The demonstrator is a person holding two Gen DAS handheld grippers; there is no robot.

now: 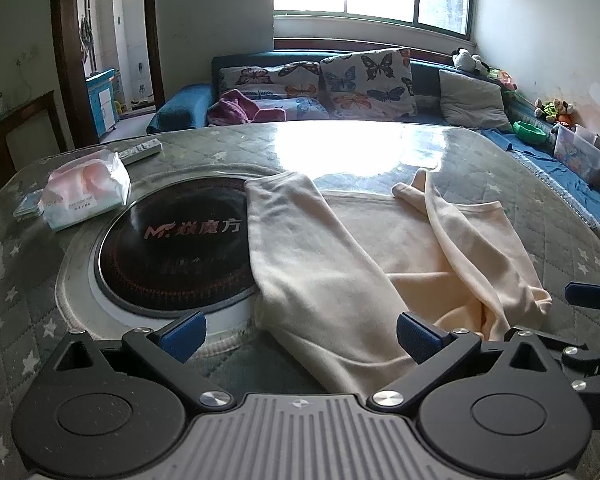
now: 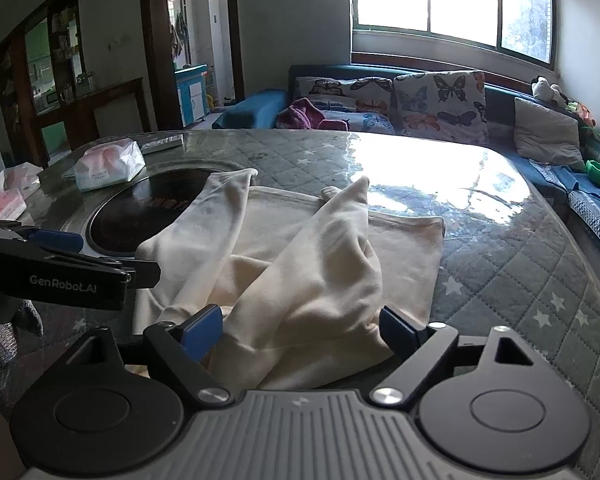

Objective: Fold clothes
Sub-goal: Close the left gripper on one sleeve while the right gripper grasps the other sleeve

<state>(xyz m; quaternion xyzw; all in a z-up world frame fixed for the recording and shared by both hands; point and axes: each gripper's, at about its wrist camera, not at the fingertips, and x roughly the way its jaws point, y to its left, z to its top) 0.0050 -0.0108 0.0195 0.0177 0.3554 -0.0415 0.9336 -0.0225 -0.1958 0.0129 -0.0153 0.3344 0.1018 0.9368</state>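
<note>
A cream long-sleeved top lies flat on the quilted table cover, hem at the far side, with both sleeves laid over its body. My left gripper stands open at the near edge, and the left sleeve runs between its blue pads without being pinched. In the right wrist view the same top shows. The right gripper is open too, and the bunched shoulder end of the right sleeve sits between its fingers. Each gripper shows at the edge of the other's view.
A round black cooker plate is set into the table left of the top. A tissue pack and a remote control lie at the far left. Behind the table stands a blue sofa with butterfly cushions.
</note>
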